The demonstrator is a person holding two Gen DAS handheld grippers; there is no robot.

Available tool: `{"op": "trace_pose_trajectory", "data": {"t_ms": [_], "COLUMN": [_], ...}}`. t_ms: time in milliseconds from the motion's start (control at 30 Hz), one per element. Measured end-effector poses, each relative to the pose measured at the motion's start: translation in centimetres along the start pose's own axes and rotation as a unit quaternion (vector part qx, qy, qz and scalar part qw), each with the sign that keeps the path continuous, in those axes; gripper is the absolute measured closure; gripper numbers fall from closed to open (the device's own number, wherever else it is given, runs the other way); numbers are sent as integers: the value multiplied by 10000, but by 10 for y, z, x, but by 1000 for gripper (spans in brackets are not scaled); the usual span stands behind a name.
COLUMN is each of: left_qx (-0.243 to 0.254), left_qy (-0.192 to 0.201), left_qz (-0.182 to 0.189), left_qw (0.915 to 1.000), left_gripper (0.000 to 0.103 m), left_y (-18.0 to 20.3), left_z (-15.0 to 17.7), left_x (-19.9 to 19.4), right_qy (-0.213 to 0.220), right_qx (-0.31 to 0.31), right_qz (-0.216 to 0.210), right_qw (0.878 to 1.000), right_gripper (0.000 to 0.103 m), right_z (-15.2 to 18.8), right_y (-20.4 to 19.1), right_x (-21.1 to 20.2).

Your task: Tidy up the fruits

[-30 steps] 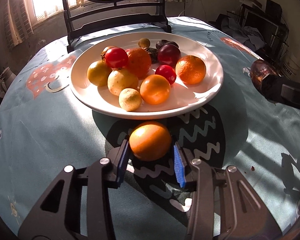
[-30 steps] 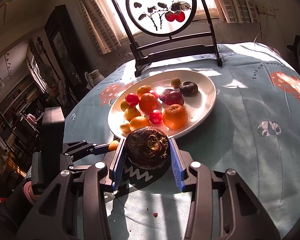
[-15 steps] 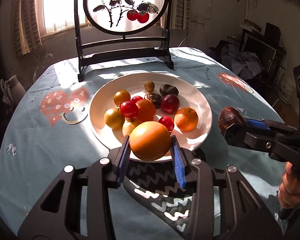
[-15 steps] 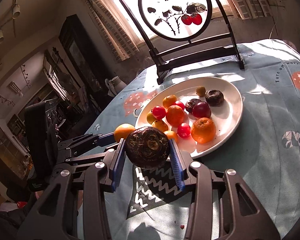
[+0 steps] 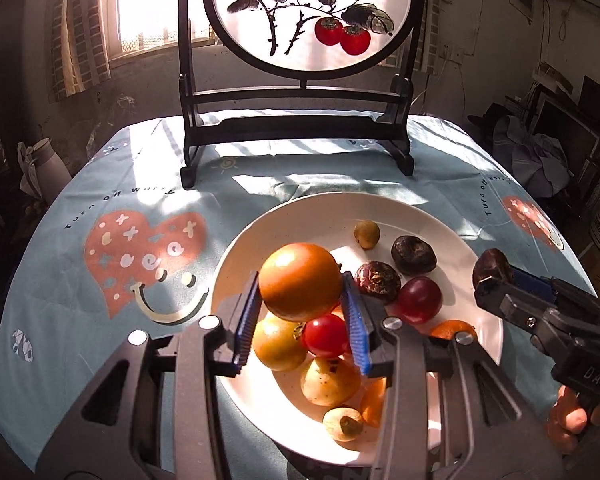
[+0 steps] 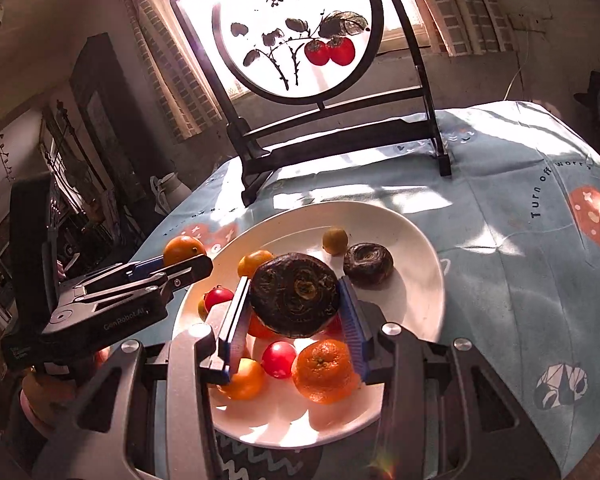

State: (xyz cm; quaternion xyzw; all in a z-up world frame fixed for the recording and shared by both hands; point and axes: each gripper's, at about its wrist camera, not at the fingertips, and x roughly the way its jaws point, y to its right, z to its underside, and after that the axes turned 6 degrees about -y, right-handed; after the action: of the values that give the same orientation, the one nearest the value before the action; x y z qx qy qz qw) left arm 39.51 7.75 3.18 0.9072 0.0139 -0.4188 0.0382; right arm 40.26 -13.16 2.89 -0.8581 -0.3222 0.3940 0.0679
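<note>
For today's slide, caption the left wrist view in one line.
Left gripper holds an orange above the fruit plate; right gripper carries a dark fruit.

painted round screen (image 5: 310, 20), white jug (image 5: 46, 166) — patterned tablecloth (image 5: 100, 216)

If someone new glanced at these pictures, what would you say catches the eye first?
Probably the two held fruits: the left gripper clamps a large smooth orange fruit and the right gripper a dark brown wrinkled round fruit, both over the white round plate heaped with mixed fruit. Behind it, at the table's far edge, a backlit round painted screen in a black stand shows two red persimmons.
</note>
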Motion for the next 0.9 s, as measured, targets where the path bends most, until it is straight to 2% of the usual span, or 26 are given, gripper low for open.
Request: {"op": "trace_pose_trajectory", "data": {"t_ms": [333, 400, 433, 467, 500, 533, 667, 733, 800, 900], "left_qx": [-82, -106, -112, -117, -125, -111, 48, 114, 140, 170], "left_qy": [-110, -127, -116, -54, 84, 231, 487, 581, 698, 769], "left_qz": [-51, -135, -180, -277, -424, -525, -534, -477, -427, -316], "left_qw": [9999, 9998, 9997, 9995, 9990, 9983, 9974, 9971, 9966, 9964], "left_gripper": [63, 62, 50, 39, 21, 16, 10, 6, 3, 2], "left_y": [-4, -5, -5, -5, -5, -5, -1, 1, 3, 5], "left_z": [-9, -8, -6, -5, -3, -1, 11, 22, 37, 66], "left_x": [21, 20, 17, 11, 2, -9, -51, -72, -93, -116], "right_qy": [-186, -254, -281, -299, -305, -278, -85, -44, 26, 152], "right_qx": [-176, -169, -174, -199, -237, -303, -578, -674, -773, -1047], "right_qz": [175, 191, 179, 155, 141, 133, 76, 74, 160, 265], "right_qw": [9995, 9994, 9993, 9992, 9992, 9991, 9983, 9977, 9969, 9940], "right_gripper": [60, 57, 54, 45, 36, 36, 35, 25, 1, 1], "right_z": [-6, -6, -6, -6, -7, -6, -1, 9, 25, 55], "right_y": [4, 5, 4, 2, -1, -4, -21, -27, -33, -42], "right_x": [23, 25, 24, 20, 15, 8, -33, -54, -73, -97]}}
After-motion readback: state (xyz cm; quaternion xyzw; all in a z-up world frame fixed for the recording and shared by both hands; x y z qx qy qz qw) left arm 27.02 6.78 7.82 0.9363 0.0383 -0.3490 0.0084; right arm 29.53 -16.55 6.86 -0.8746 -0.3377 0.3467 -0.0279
